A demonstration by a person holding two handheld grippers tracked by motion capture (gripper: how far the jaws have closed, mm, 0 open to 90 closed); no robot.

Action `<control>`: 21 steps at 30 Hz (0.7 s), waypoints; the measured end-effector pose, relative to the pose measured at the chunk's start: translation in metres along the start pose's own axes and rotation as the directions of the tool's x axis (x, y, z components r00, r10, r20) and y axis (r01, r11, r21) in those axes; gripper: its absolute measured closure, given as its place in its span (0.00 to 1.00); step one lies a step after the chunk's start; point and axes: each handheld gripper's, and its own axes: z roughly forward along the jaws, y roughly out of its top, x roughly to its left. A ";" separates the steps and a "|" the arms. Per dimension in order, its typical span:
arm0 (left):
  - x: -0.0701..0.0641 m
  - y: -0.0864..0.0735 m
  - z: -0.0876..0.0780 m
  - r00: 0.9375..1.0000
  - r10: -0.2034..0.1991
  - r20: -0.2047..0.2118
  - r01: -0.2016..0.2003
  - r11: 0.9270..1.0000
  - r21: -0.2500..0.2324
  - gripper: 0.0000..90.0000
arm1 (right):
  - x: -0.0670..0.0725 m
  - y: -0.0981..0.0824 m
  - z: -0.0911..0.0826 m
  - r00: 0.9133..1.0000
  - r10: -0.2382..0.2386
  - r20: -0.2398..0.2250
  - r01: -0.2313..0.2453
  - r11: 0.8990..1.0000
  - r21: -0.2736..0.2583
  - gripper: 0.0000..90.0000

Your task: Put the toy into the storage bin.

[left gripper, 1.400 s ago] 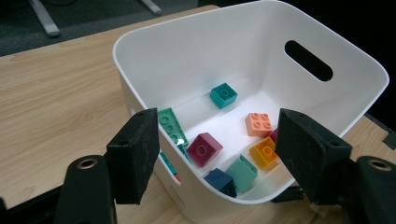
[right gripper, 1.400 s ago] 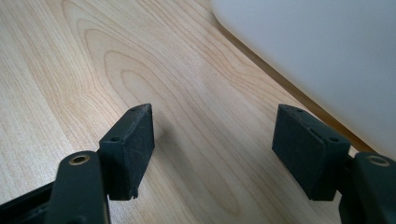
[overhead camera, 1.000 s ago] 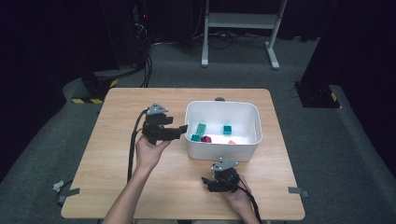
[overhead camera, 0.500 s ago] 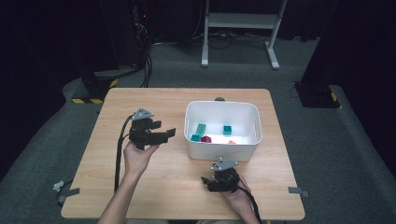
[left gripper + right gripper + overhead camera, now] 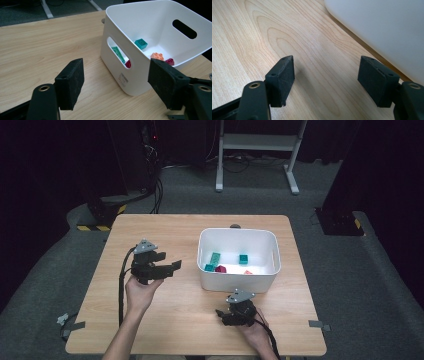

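bin (image 5: pixel 238 236) long axis left-right

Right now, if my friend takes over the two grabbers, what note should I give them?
Left gripper: open, nothing in it, held above the table to the left of the white bin.
Right gripper: open, nothing in it, low over the table just in front of the bin.
Blocks: all the ones in view lie inside the bin: two teal blocks, a green block, a dark red block and an orange block.
Done: those blocks are in the bin.
Left: no loose block shows on the table; check for strays before stopping.
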 end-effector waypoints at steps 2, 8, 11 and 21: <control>0.000 -0.002 -0.001 1.000 0.002 -0.005 -0.002 1.000 0.002 0.33 | 0.000 0.000 0.000 1.000 0.000 0.000 0.000 1.000 0.000 0.33; 0.002 -0.008 -0.003 1.000 -0.005 -0.013 0.006 1.000 0.007 0.33 | 0.000 0.000 0.000 1.000 0.000 0.000 0.000 1.000 0.000 0.33; 0.002 -0.010 -0.004 1.000 -0.010 -0.015 0.010 1.000 0.005 0.33 | 0.000 0.000 0.000 1.000 0.000 0.000 0.000 1.000 0.000 0.33; -0.001 -0.015 -0.003 1.000 -0.004 -0.024 0.004 1.000 0.012 0.33 | 0.000 0.000 0.000 1.000 0.000 0.000 0.000 1.000 0.000 0.33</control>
